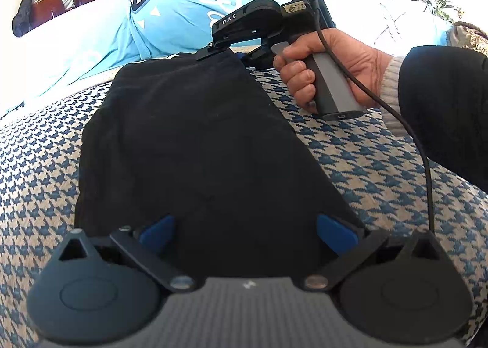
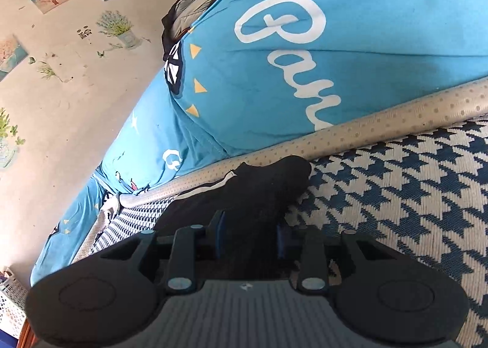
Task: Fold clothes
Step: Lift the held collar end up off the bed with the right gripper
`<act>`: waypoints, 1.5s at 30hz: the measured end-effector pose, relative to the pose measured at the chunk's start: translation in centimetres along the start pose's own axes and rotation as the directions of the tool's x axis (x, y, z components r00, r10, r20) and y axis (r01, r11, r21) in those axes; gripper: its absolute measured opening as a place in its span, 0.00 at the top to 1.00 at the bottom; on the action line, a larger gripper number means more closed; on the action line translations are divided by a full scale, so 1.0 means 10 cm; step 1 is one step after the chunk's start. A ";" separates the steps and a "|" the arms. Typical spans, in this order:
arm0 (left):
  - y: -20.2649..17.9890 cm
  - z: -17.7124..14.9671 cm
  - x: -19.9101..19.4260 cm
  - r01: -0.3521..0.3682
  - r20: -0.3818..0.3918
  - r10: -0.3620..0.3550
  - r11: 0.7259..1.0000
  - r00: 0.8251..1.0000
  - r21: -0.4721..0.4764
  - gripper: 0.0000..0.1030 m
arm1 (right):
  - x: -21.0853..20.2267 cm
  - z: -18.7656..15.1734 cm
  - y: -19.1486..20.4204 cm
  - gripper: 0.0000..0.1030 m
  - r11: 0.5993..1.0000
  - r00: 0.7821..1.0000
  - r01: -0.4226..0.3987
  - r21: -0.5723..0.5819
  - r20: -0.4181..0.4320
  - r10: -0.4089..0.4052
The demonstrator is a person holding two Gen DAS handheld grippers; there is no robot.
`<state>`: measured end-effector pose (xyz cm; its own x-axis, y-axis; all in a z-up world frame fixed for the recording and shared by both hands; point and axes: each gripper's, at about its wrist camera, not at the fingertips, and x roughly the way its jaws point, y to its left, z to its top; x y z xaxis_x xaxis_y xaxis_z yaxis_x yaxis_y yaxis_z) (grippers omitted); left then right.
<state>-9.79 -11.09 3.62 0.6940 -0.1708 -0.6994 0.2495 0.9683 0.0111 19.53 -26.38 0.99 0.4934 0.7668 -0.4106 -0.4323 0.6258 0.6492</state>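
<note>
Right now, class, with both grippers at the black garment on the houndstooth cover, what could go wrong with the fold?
1. The left gripper is wide open over the black garment, so that end may stay behind.
2. The right gripper pinches only a far bunch; it could slip.
3. The right gripper's cable might snag.

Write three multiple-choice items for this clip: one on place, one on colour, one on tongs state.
1. Where does the black garment lie?
A. on the houndstooth cover
B. on a chair
C. in a basket

2. What colour is the bedding with white script?
A. red
B. bright blue
C. green

3. How do the left tongs stand?
A. shut on the garment
B. open, fingers wide over the garment
C. out of view

Answers:
1 A: blue-and-cream houndstooth weave shows on both sides of the garment.
2 B: the fabric is bright blue.
3 B: the blue pads stand far apart, while the right tongs, at the garment's far end, have black cloth between their pads.
</note>
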 end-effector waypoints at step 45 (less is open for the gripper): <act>-0.09 0.18 -0.08 0.079 -0.035 -0.081 0.996 0.996 -0.036 0.00 | -0.47 -0.03 0.24 0.91 0.947 0.948 0.299 -0.117 0.147 -0.282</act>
<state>-9.33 -12.13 5.40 0.6479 -0.2418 -0.7223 0.2789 0.9577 -0.0704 15.98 -28.42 4.24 0.7004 0.5300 -0.4781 -0.3503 0.8388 0.4168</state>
